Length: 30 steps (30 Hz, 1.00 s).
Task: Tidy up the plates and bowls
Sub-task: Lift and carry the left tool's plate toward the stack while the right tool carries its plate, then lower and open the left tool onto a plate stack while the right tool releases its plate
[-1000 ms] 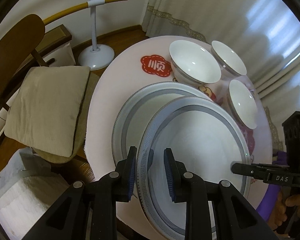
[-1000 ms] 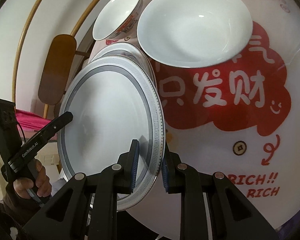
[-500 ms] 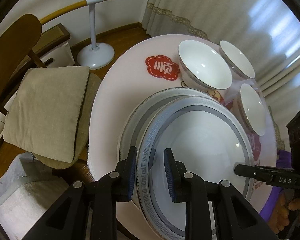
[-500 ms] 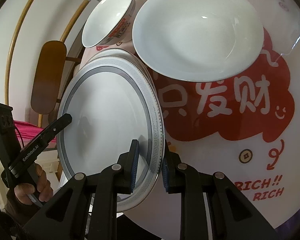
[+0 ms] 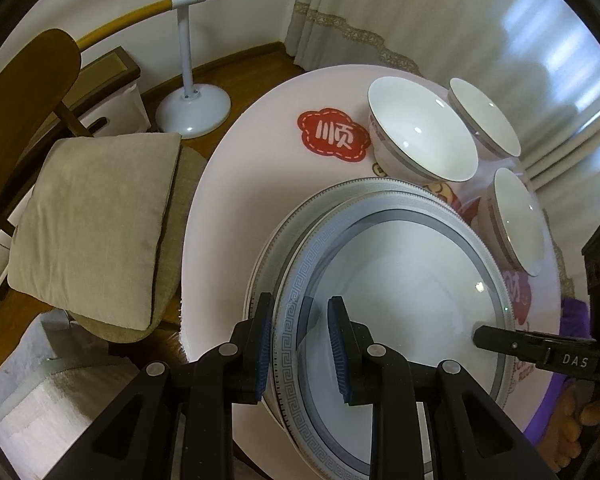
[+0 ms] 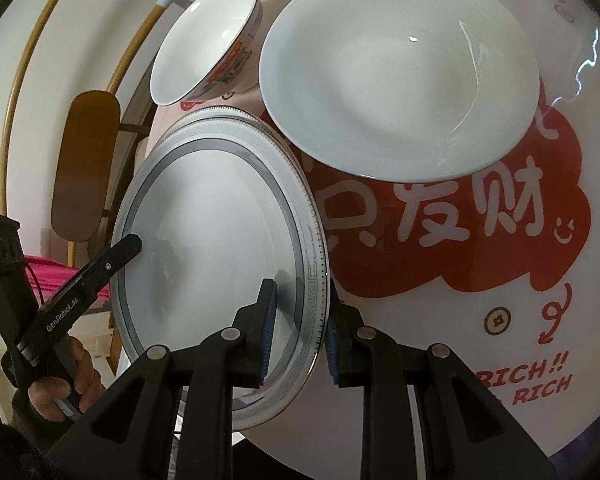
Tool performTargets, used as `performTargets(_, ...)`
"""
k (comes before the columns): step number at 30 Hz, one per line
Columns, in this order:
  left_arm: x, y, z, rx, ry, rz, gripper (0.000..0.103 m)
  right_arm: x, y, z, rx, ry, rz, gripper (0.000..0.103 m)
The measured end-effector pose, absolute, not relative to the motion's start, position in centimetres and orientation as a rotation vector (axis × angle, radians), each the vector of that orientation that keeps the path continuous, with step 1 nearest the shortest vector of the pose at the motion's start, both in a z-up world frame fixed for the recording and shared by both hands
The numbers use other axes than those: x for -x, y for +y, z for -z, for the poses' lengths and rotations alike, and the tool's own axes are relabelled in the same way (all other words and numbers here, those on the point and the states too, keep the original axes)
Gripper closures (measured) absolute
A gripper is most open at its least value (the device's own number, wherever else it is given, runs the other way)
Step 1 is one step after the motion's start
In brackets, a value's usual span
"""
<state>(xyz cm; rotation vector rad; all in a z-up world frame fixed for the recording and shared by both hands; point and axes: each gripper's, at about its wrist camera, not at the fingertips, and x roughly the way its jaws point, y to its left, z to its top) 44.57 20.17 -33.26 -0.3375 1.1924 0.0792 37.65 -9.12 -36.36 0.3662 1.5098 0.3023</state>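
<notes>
My left gripper [image 5: 300, 344] has its blue-padded jaws closed on the near rim of the round white plate with the grey Greek-key border [image 5: 400, 320], one pad above the rim and one below; my right gripper [image 6: 298, 328] straddles the opposite edge of that same plate, and I cannot tell whether both its pads press on the rim. The plate sits tilted over a second matching grey-rimmed plate [image 5: 364, 192], whose edge shows just beyond it on the round white table with red lettering [image 5: 240, 184]. Beyond the plates stand three white porcelain bowls [image 5: 420, 144], close together near the far edge. In the right wrist view a wide shallow white dish [image 6: 400, 76] rests just beside the stacked plates. Off the table's left side is a wooden chair with a beige cushion [image 5: 92, 220].
</notes>
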Motion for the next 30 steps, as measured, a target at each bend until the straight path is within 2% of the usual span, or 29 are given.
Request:
performTargets(14,-44.8,19.8,33.3,0.285,1.173,-0.090,0.081,-37.2,-8.2,35.9,-0.358,1.505,-0.254,0.074)
performTargets(30,-44.6,20.1,33.1,0.270,1.172,-0.083,0.081,-37.5,-10.0,37.9,-0.523,1.505,-0.281,0.077)
